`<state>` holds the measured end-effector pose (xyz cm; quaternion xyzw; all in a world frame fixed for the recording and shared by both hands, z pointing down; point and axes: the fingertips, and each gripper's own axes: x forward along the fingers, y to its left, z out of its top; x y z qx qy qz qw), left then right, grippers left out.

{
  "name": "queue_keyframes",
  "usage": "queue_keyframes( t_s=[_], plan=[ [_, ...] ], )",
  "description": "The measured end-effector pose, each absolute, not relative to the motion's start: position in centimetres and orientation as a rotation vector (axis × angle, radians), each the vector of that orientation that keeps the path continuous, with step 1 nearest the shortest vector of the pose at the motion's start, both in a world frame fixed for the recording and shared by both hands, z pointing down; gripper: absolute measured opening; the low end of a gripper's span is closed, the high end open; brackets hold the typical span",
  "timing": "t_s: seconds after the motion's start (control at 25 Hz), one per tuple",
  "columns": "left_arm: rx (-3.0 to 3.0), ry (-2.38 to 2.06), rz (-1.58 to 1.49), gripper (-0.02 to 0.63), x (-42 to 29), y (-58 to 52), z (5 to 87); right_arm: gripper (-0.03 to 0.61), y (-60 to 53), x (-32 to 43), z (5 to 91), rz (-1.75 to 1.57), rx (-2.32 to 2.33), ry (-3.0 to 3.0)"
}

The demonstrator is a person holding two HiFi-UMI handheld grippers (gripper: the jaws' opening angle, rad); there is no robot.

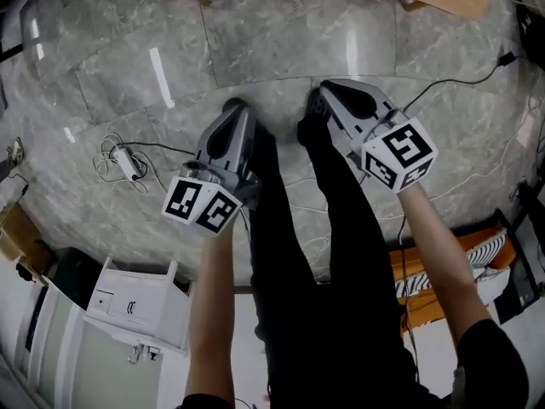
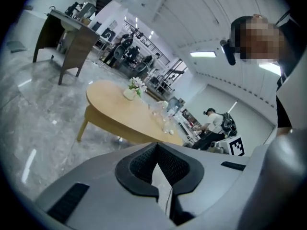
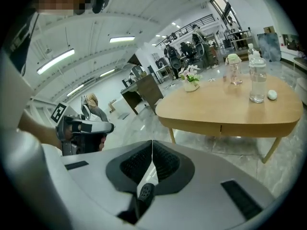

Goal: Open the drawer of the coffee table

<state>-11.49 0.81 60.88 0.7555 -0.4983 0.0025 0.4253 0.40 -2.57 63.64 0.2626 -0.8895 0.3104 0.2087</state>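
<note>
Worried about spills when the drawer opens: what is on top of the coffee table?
On the coffee table stand a flower pot, a clear jar, a water bottle and a small white object. What lies right behind the bottle is covered.

A: Is there room in front?
B: Yes. The grey floor lies open right up to the wooden counter.
A: What is in the way?
B: Bottles and a flower pot stand on top. A white charger cable lies on the floor, off to the left.
</note>
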Motion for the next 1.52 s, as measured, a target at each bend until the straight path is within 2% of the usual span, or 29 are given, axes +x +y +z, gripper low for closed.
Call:
queue_keyframes(
  t_s=[0.48,0.8,0.88,1.04,1.24,1.52],
  plan=[
    [1.892,-1.357,0.177,0.011,-21.0,-5.0,71.1,0.014,-7.3,0.9,73.7,0.766,0.835,-2.336],
    [2.026,-1.273,0.423,0.012,-24.6,-9.6,77.4,0.015,-12.4,2.0,80.8,0.758,1.065,-2.201],
    [2.048,-1.254,0.503,0.013,-25.4,-10.6,79.2,0.033,-13.8,1.9,82.4,0.785,1.1,-2.184],
    [2.057,-1.243,0.612,0.103,-26.5,-12.7,82.5,0.119,-16.2,2.4,85.4,0.835,1.145,-2.142],
    [2.036,-1.303,0.583,0.161,-28.3,-15.8,84.2,0.222,-19.3,2.4,87.9,0.737,1.167,-2.105],
    [2.015,-1.38,0.601,0.315,-30.1,-18.9,86.3,0.262,-23.6,2.7,90.3,0.652,1.244,-2.06]
  ],
)
